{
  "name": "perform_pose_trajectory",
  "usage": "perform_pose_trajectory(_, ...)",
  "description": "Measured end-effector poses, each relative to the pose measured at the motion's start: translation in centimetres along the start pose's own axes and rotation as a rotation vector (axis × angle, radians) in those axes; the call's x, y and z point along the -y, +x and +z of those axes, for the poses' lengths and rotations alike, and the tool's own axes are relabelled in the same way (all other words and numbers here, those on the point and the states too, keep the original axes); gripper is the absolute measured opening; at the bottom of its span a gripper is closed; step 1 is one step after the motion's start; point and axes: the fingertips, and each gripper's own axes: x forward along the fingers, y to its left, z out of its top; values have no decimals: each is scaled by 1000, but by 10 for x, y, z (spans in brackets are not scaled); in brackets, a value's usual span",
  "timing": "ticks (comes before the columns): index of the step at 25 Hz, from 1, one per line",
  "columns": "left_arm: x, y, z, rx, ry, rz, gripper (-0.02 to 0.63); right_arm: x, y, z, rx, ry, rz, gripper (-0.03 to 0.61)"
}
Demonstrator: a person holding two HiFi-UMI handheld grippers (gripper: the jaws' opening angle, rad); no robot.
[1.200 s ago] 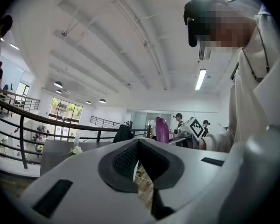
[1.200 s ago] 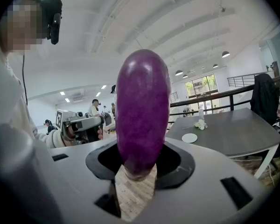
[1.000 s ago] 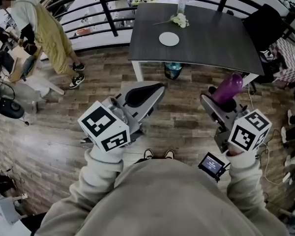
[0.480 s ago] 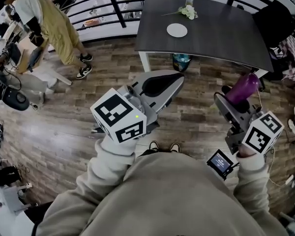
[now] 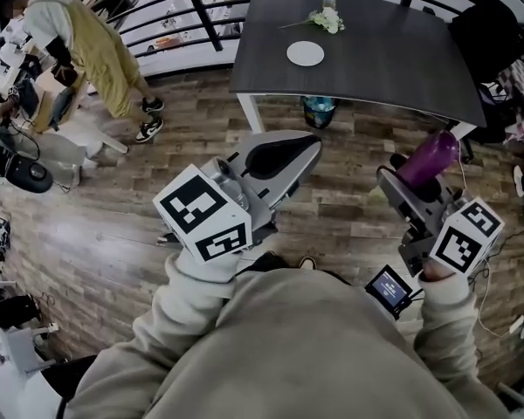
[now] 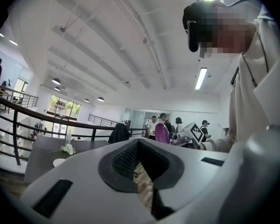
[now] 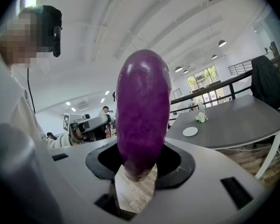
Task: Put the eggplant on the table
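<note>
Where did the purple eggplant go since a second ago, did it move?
Yes, a little. The right claw carried the eggplant nearer the dark table, which looks bigger now. It is still short of the tabletop's front edge.

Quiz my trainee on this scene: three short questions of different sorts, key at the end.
1. True or false: the eggplant lies on the table.
2. Which gripper holds the eggplant? A: the left gripper. B: the right gripper.
3. Fill in: on the table, near the flowers, sits a small white ____.

Key: 1 false, the eggplant is held in the air, short of the table. 2 B; nothing stands between the left gripper's jaws. 3 plate.
</note>
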Motion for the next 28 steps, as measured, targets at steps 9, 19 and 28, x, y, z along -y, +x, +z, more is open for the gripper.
perform_pose_trajectory(9, 12, -18, -4, -10, -20, 35, 6, -4, -21, -13, 10, 33, 21, 184)
perform_pose_trajectory(19, -15, -10, -1, 9, -16, 9, 6, 8, 4, -3, -7, 2, 6, 184)
perform_pose_trajectory(28, -64, 1, -4, -5, -54, -7, 6, 31, 42, 6, -36, 21, -16, 184)
